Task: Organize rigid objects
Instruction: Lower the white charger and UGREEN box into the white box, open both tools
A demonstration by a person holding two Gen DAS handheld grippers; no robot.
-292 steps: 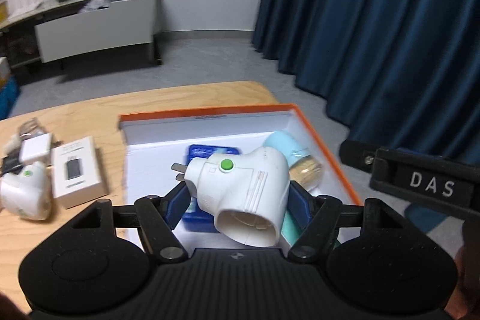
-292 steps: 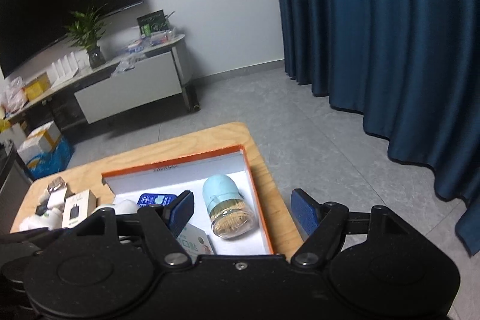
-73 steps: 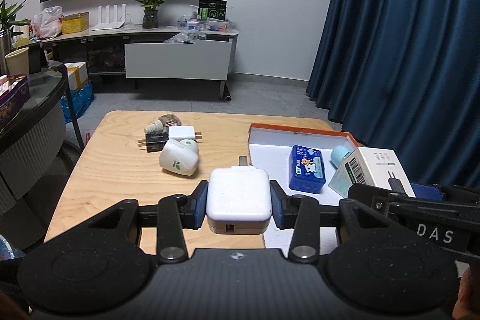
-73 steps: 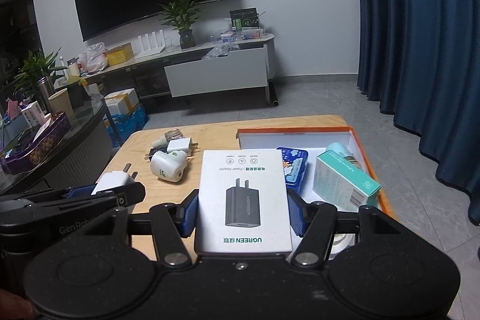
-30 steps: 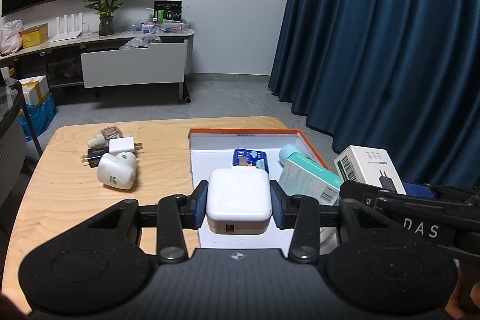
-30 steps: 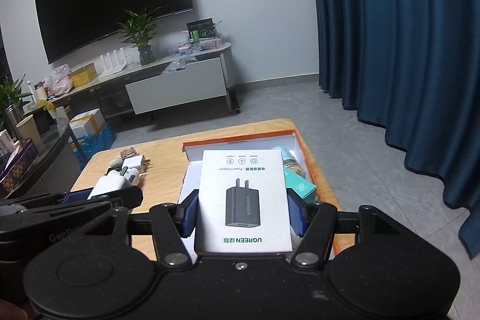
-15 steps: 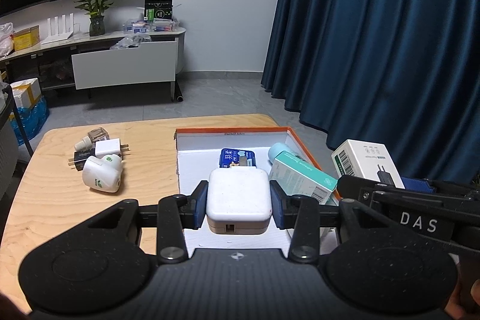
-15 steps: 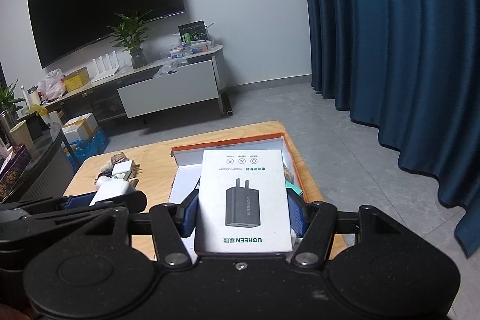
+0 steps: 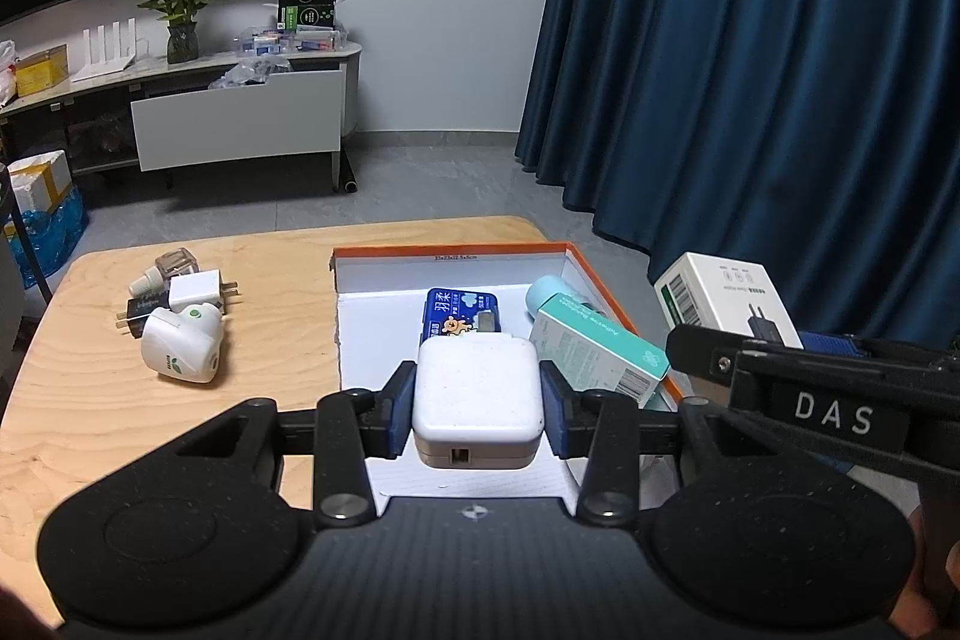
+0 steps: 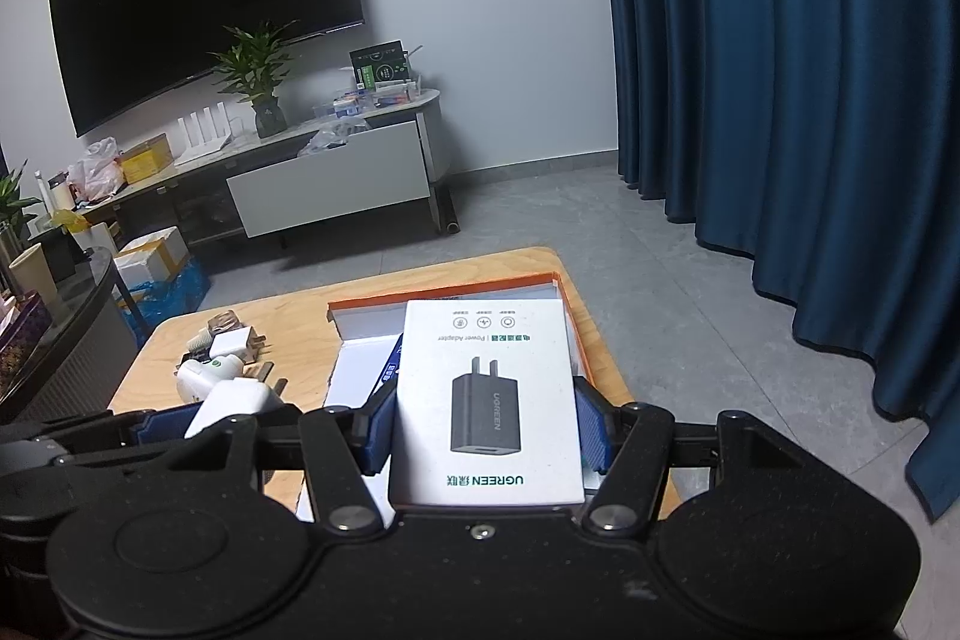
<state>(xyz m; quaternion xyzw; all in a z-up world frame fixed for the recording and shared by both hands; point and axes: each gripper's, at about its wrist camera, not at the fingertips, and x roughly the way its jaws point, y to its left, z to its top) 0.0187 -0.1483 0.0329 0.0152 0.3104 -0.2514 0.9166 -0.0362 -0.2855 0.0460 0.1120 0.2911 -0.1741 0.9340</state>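
Observation:
My left gripper [image 9: 477,403] is shut on a white square charger [image 9: 477,388], held above the near part of the orange-rimmed white box [image 9: 372,280]. Inside the box lie a blue packet [image 9: 459,313], a teal carton [image 9: 594,343] and a pale blue bottle [image 9: 546,289]. My right gripper [image 10: 486,427] is shut on a white power adapter box [image 10: 486,400] with a black plug printed on it; it hovers over the box's right side [image 10: 558,283]. In the left wrist view that adapter box [image 9: 723,295] shows at the right.
On the wooden table [image 9: 90,400] left of the box lie a white plug with a green dot [image 9: 180,343], a small white charger [image 9: 195,290], a black plug and a small clear bottle [image 9: 162,268]. Blue curtains [image 9: 750,70] hang to the right. A TV cabinet [image 10: 324,184] stands behind.
Both views have shifted slightly rightward over the box; the table's left objects sit further left in frame. Both grips are unchanged.

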